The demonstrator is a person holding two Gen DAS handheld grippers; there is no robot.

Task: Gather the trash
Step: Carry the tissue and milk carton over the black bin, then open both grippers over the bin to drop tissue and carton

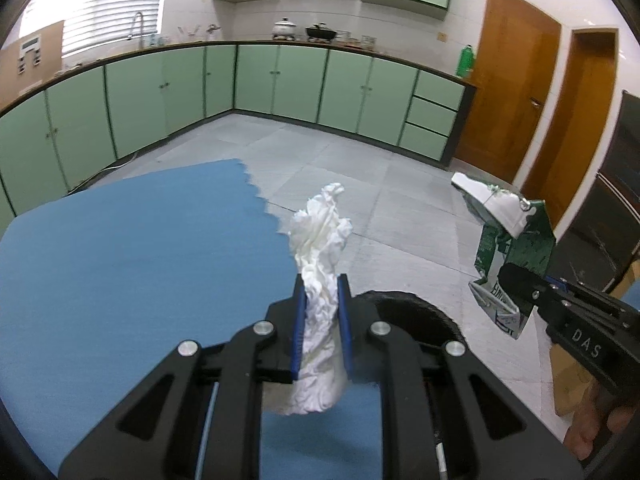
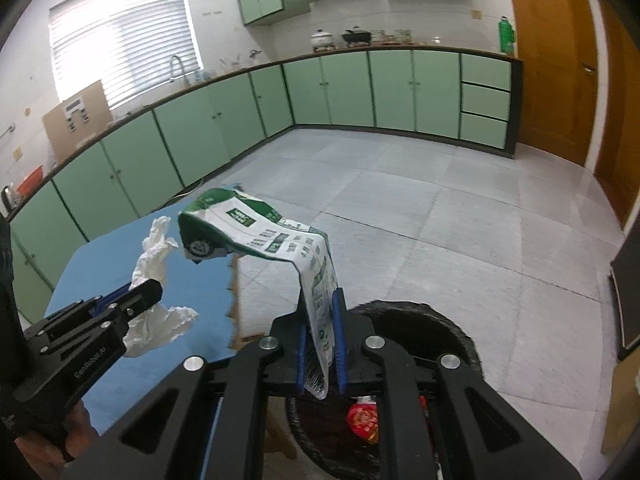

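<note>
Room: kitchen, grey tiled floor point(image 2: 420, 208), green base cabinets point(image 1: 280, 80) along the far walls, wooden doors point(image 1: 516, 80) at 2 o'clock in the left wrist view.
Left gripper: left gripper point(image 1: 321, 280) at 6 o'clock in its own view, blue pads point(image 1: 299, 320) clamped on the tissue; also seen at 8 o'clock in the right wrist view point(image 2: 154, 286).
Tissue: crumpled white tissue point(image 1: 320, 248) pinched mid-length, upper end standing up past the fingertips, lower end hanging below the pads; in the air over the table edge.
Right gripper: right gripper point(image 2: 320, 300) at 6 o'clock in its own view, pads squeezed on one end of the carton; shows at 4 o'clock in the left wrist view point(image 1: 510, 276).
Carton: flattened green-and-white milk carton point(image 2: 256, 232), held by its near end, arching up and away toward 10 o'clock, free end drooping; off the table.
Bin: black round trash bin point(image 2: 448, 320) on the floor just beyond and below the right gripper, red wrapper point(image 2: 362, 420) inside; rim also visible at 5 o'clock of the left fingertips point(image 1: 420, 308).
Table: blue table top point(image 1: 120, 260) at 9 o'clock, bin just beside its edge.
Hands: person's fingers on the handles, right hand point(image 1: 600, 424), left hand point(image 2: 60, 436).
Far counter: white pot point(image 1: 284, 28) and black pan point(image 1: 320, 32) at 12 o'clock, green bottle point(image 1: 465, 60) at 1 o'clock, window blinds point(image 1: 108, 0) at 11 o'clock.
</note>
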